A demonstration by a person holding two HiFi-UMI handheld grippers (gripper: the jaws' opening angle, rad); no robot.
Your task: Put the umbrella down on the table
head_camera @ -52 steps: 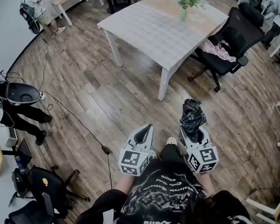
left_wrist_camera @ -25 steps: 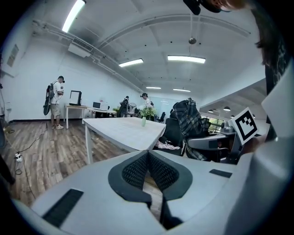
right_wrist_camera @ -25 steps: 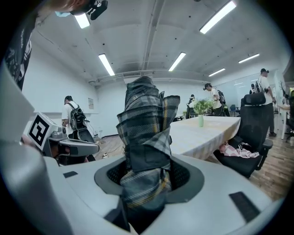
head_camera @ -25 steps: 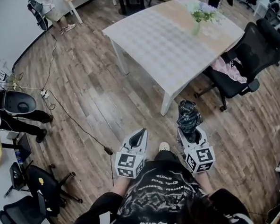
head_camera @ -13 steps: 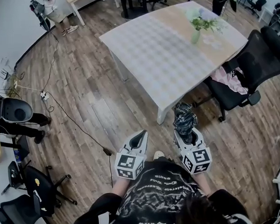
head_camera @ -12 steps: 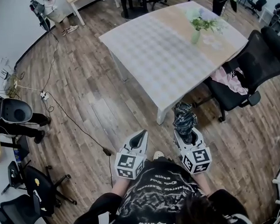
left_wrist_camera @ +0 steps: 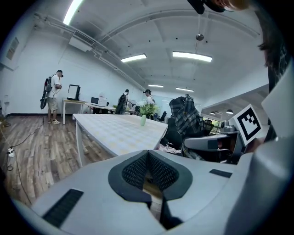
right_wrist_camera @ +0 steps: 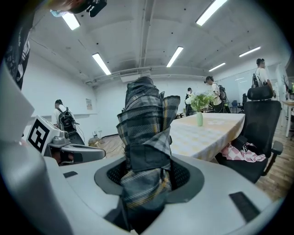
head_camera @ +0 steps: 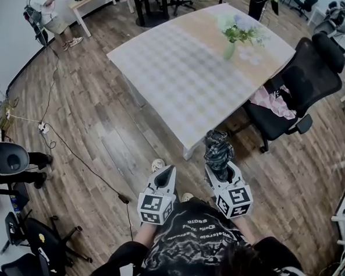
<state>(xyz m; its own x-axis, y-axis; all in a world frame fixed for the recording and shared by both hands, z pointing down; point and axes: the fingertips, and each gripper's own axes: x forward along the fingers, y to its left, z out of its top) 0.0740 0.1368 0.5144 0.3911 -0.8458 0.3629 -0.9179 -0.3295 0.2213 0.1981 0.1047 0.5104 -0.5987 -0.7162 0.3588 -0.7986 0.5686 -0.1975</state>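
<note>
Standing upright between the jaws of the right gripper (head_camera: pixel 220 169) (right_wrist_camera: pixel 147 183), which clamp its lower part, the folded plaid umbrella (head_camera: pixel 218 148) (right_wrist_camera: pixel 146 128) is held off the floor (head_camera: pixel 90 128), close to the near corner of the worktop (head_camera: pixel 180 70) (right_wrist_camera: pixel 216 126). To its left, the left gripper (head_camera: pixel 165 177) (left_wrist_camera: pixel 148 172) has its jaws together, with nothing between them. Far right on the worktop stands a vase (head_camera: pixel 229 48); right of the worktop, a black chair (head_camera: pixel 303 77).
</note>
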